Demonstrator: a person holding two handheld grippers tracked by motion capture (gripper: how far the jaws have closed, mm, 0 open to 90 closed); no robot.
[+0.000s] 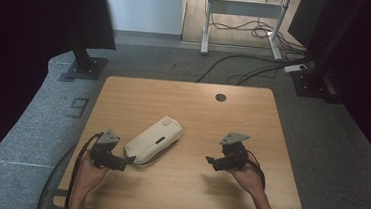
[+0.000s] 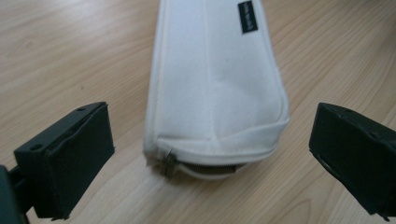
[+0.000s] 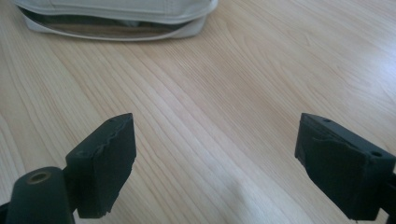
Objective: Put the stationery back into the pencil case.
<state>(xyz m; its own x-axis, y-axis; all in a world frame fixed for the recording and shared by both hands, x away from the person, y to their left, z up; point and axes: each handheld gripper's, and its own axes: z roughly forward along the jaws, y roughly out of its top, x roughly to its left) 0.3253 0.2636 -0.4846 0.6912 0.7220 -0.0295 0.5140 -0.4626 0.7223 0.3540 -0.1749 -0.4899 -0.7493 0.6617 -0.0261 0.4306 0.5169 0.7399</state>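
Note:
A white fabric pencil case (image 1: 153, 138) lies slantwise on the wooden table (image 1: 232, 123), its zip partly undone. In the left gripper view the case (image 2: 217, 84) ends just beyond my left gripper (image 2: 210, 154); the metal zip pull (image 2: 167, 163) sits at its near corner. The jaws stand wide apart and touch nothing. From above, the left gripper (image 1: 128, 161) sits at the case's near-left end. My right gripper (image 1: 210, 161) is to the right of the case, well apart from it. Its jaws (image 3: 212, 163) are open over bare wood, with the case's gaping edge (image 3: 116, 23) farther off.
A round cable hole (image 1: 220, 97) is near the table's far edge. Grey carpet surrounds the table. A metal desk frame (image 1: 243, 19) and loose cables (image 1: 257, 65) lie on the floor beyond. Dark stands flank both sides.

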